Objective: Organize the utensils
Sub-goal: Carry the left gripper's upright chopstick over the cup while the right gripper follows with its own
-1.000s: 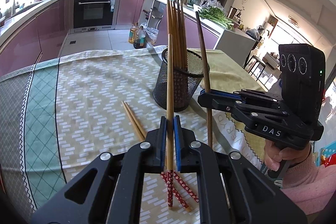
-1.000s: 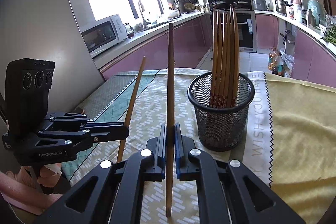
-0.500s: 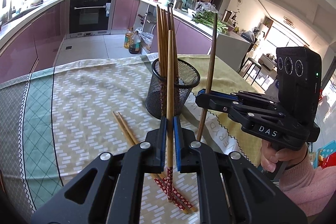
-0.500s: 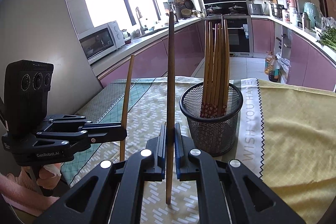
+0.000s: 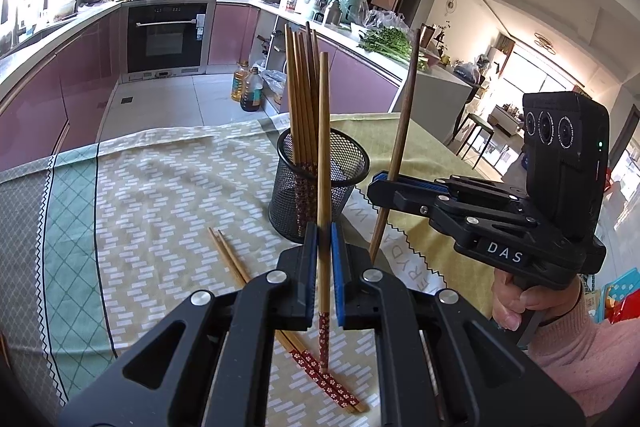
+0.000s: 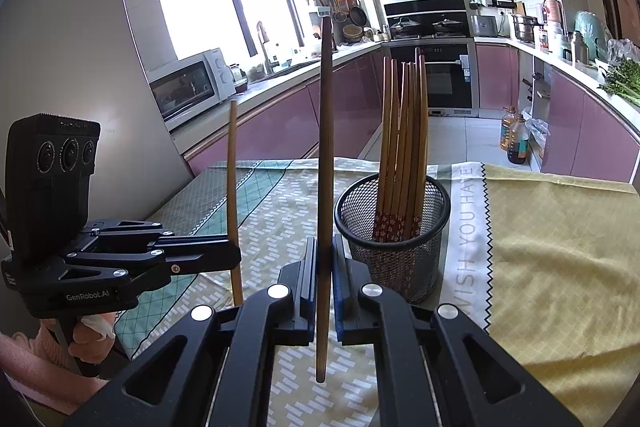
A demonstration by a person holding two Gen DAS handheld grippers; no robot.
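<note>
Left tongs (image 5: pixel 324 259) clamped on a light chopstick (image 5: pixel 323 163), upright just before the mesh holder (image 5: pixel 320 183). Right tongs (image 6: pixel 325 287) pinching a dark chopstick (image 6: pixel 326 147), beside the holder. Loose chopstick pair (image 5: pixel 248 275) flat on the surface near it.

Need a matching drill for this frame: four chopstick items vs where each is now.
1. light bamboo chopstick with red floral end
2. dark brown wooden chopstick
3. bundle of bamboo chopsticks
4. pair of bamboo chopsticks

a. lying on the patterned tablecloth
b. in the right gripper
c. in the black mesh cup
d. in the left gripper

Pairs: 1-d, 2-b, 3-c, 4-a
</note>
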